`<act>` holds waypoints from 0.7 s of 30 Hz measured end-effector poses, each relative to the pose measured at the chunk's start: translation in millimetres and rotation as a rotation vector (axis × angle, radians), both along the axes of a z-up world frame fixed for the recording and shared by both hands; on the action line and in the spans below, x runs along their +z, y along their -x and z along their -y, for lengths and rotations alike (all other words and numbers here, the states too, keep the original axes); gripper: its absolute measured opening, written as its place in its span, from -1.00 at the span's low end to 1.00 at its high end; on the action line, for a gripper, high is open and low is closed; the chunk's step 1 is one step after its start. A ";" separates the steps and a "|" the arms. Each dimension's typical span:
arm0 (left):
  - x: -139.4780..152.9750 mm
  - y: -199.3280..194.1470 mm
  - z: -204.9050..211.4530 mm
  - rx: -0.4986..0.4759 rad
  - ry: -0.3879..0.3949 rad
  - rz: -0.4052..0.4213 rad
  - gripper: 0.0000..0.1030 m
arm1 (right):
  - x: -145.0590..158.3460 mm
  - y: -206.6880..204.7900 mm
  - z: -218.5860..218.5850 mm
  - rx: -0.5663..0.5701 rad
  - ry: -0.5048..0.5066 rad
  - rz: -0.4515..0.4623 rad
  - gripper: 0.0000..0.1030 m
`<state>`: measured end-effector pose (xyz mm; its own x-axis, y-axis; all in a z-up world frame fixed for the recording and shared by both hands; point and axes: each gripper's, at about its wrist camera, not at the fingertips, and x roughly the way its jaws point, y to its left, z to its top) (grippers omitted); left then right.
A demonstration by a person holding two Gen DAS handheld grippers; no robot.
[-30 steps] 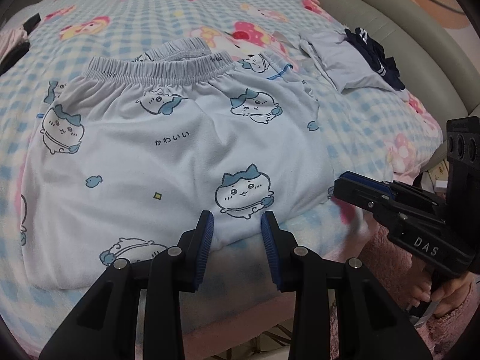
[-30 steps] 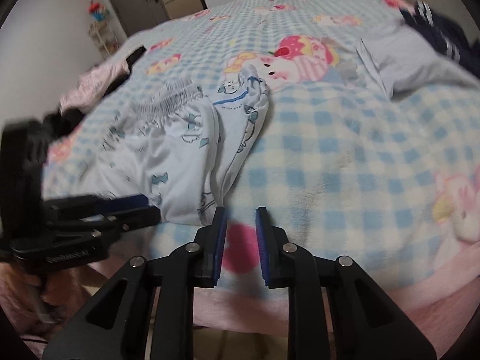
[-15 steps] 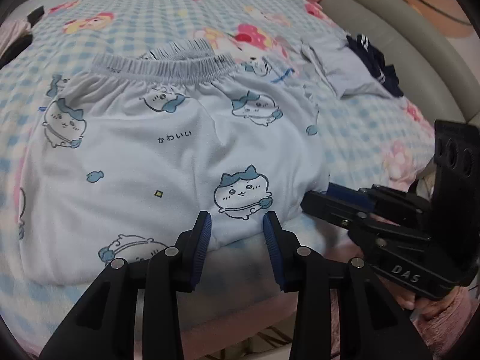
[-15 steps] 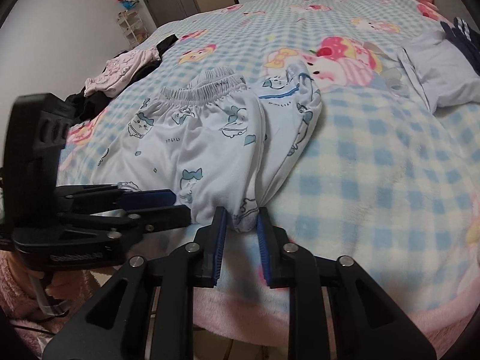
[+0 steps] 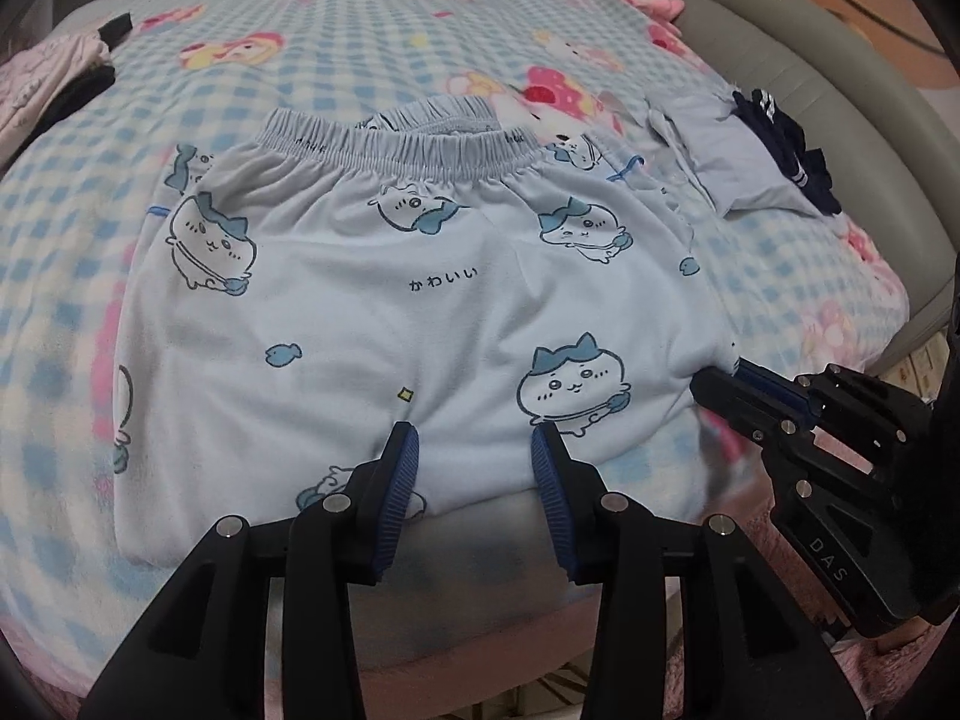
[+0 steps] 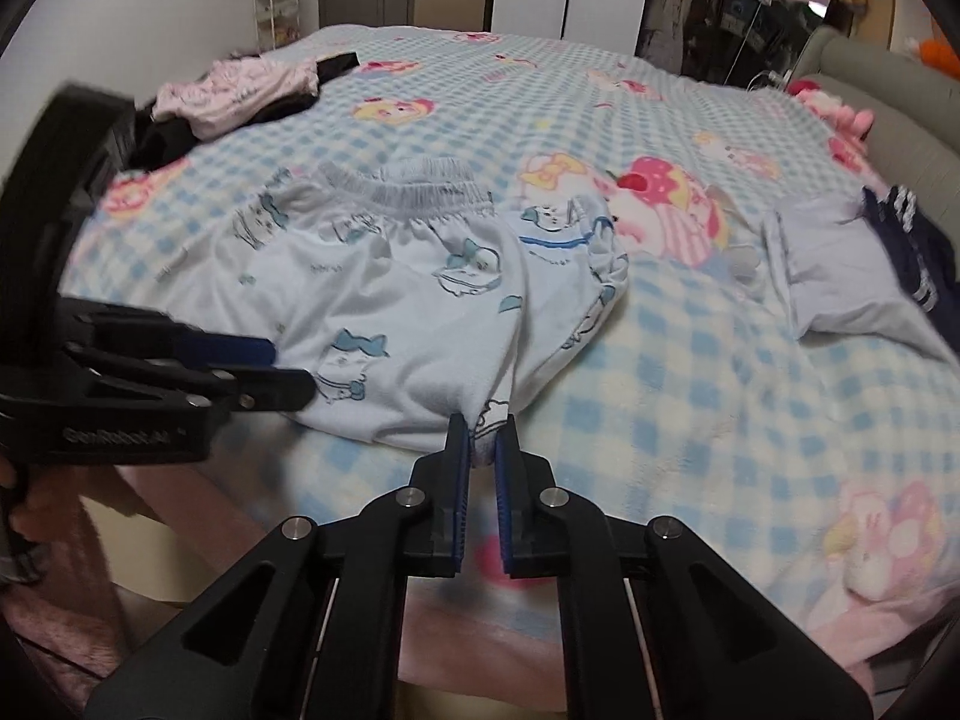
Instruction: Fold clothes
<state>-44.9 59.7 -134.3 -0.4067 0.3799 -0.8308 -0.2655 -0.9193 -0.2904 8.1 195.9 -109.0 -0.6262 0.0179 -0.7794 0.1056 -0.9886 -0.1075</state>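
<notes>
The pale blue shorts (image 5: pixel 384 312) with the cartoon cat print lie flat on the bed, waistband (image 5: pixel 396 141) on the far side from you and the hem toward the bed's near edge, directly ahead of both claws. Your right claw (image 6: pixel 480 429) has just been closing and now pinches the near right corner of the shorts, a small bunch of cloth squeezed between its blue pads (image 6: pixel 459 480); the left wrist view shows the same claw lying at that corner with its tip on the fabric. Your left claw (image 5: pixel 474 456) has just been opening: its jaws stand spread with the hem of the shorts lying in the gap, the pads (image 5: pixel 399 492) not pressing on the cloth. It sits to the left of your right claw, near the middle of the hem, and the two are near each other but apart. Beyond the shorts the blue checked blanket (image 6: pixel 690 390) with its pink cartoon figures spreads out all round. Far ahead and to the right of your right claw lie a folded pale grey garment (image 6: pixel 840 276) and a dark navy striped one (image 6: pixel 912 240), touching each other. Far ahead to the left, a heap of pink and black clothes (image 6: pixel 240 90) sits near the bed's edge.
</notes>
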 end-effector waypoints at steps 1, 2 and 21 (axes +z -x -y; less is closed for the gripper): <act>-0.1 0.9 0.7 -0.003 0.011 0.000 -0.22 | -0.6 0.0 -0.3 -0.003 -0.013 0.002 -0.89; -0.2 2.0 2.5 -0.005 0.012 0.001 -0.25 | -1.1 0.1 -0.5 -0.007 -0.026 0.005 -0.89; -10.1 -39.9 92.5 0.213 -0.337 0.200 -0.21 | -14.3 4.5 -52.8 -0.150 0.612 0.177 -0.40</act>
